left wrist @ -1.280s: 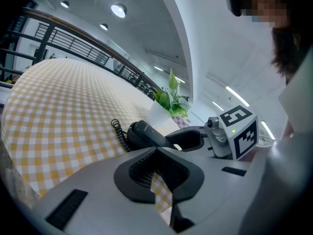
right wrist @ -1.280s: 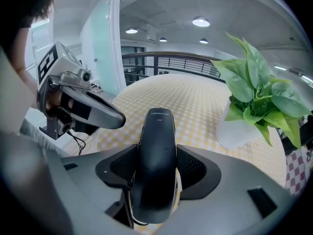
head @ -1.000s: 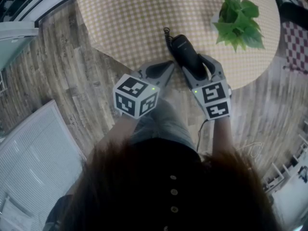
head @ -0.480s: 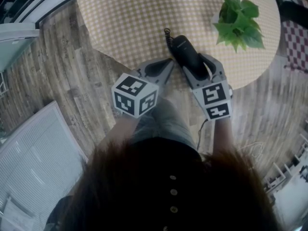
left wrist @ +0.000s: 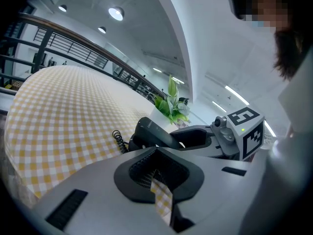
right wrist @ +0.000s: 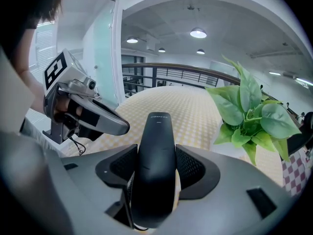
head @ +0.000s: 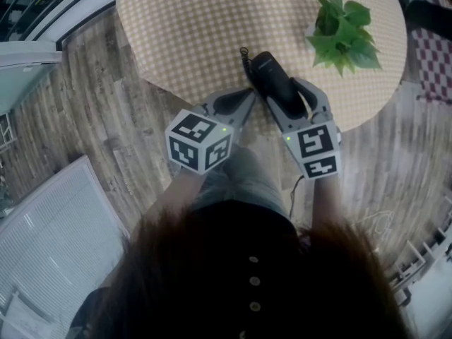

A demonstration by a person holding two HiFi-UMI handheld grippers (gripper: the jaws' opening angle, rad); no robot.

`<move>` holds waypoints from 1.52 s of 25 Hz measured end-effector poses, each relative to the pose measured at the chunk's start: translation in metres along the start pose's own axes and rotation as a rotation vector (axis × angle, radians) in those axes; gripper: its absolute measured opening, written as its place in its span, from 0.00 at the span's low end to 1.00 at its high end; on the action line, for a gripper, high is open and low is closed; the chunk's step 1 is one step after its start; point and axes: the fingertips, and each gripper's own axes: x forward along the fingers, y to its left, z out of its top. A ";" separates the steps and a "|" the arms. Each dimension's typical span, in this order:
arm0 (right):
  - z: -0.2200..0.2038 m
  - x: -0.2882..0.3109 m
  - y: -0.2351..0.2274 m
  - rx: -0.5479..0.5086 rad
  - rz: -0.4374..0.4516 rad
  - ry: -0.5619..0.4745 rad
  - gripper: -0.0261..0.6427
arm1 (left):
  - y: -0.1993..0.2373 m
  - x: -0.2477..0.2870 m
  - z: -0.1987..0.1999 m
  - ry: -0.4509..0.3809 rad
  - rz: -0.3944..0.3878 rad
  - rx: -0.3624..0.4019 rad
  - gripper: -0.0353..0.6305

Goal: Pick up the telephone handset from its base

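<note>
Just inside the counter (head: 183, 27) rim nearest the person, the handset (head: 272, 76) is clamped between the jaws of the right gripper (head: 284, 94), with a pad pressed to each of its sides. Whether it rests on a base cannot be told.

- Left gripper (head: 247, 96): left of the handset, jaws together with nothing between them, tip close beside the handset.
- Cord (head: 244, 54): coiled, at the handset's far end.
- Plant (head: 344, 30): beyond and right of the handset, apart from it.
- Open room: beyond and left of the handset, checked cloth runs open to the far rim. On the person's side of the handset, the rim drops to wood floor (head: 92, 104).
- Writing: small print on the handset's upper end, too small to read.
- Cube (head: 200, 141) on the left gripper: black-and-white square markers.
</note>
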 end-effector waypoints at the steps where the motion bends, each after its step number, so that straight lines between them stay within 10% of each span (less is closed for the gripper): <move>1: 0.003 -0.002 0.000 0.000 -0.001 -0.010 0.41 | -0.002 -0.001 0.002 0.000 -0.003 0.009 0.06; 38: 0.109 -0.123 -0.033 0.370 -0.149 -0.553 0.41 | -0.064 -0.032 0.121 -0.128 -0.180 0.301 0.06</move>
